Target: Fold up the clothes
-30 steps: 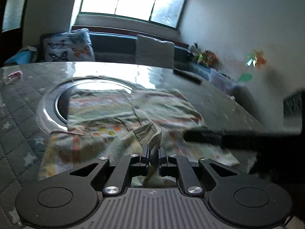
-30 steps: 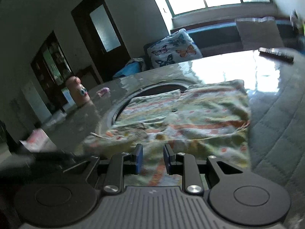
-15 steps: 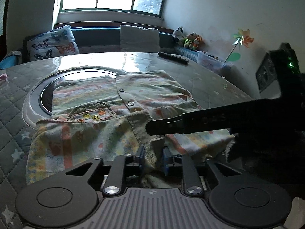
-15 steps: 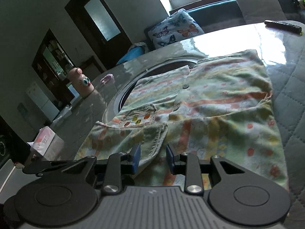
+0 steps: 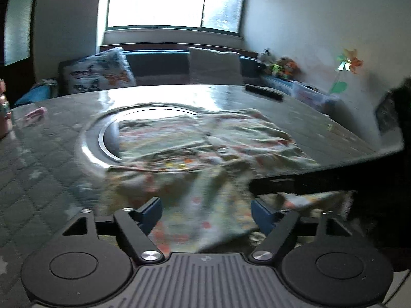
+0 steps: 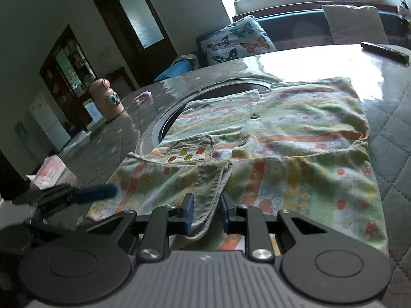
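Left gripper [image 5: 206,211] has let go: its fingers, pinching the shirt [image 6: 282,138] collar a second ago, are now spread wide. Right gripper [image 6: 205,211] fingers stand apart around the collar edge. Shirt lies on the desk [image 6: 393,133], near part folded over.

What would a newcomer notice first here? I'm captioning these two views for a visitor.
The pastel patterned shirt spread across the quilted table, partly over a round metal-rimmed inset. Next, the right gripper straddling its ribbed collar, jaws apart. At the table's far left stands a pink cartoon-eyed bottle.
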`<action>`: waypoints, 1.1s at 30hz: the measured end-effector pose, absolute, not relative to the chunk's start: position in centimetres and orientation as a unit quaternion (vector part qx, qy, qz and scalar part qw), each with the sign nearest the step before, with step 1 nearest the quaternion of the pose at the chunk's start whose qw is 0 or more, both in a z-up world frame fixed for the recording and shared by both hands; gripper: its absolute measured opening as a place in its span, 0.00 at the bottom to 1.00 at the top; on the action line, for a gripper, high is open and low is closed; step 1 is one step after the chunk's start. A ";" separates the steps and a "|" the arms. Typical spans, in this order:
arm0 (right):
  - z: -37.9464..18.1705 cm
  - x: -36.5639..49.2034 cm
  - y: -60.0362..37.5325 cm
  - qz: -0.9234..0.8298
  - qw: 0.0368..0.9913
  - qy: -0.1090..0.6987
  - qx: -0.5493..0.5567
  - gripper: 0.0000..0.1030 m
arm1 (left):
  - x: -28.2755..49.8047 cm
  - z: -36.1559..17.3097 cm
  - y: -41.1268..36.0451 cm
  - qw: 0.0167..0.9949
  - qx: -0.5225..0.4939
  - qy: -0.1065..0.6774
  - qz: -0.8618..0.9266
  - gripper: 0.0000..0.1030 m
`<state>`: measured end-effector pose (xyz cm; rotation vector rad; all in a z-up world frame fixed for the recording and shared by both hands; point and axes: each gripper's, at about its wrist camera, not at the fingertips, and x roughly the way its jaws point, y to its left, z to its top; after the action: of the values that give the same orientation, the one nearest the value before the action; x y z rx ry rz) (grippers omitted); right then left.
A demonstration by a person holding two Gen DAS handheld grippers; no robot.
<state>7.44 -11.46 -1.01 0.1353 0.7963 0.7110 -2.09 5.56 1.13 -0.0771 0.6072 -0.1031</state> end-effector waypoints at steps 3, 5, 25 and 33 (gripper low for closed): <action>-0.8 7.2 -11.2 0.336 0.862 0.375 0.052 0.05 | -2.3 1.2 6.7 0.955 -0.041 0.292 -0.025 0.98; -0.3 7.0 -11.3 0.340 0.864 0.368 0.051 0.05 | -2.5 1.1 7.4 0.956 -0.043 0.290 -0.012 1.00; 5.4 6.4 -16.4 0.288 0.904 0.307 0.070 0.04 | -1.3 0.0 11.0 0.949 -0.064 0.303 0.058 1.00; 1.1 7.9 -16.8 0.237 0.898 0.364 0.063 0.10 | -0.1 -0.5 11.8 0.941 -0.053 0.323 0.089 1.00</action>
<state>7.88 -16.78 1.15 0.1312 0.7547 0.4904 -0.07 11.78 -0.50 -0.1091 0.6583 0.1825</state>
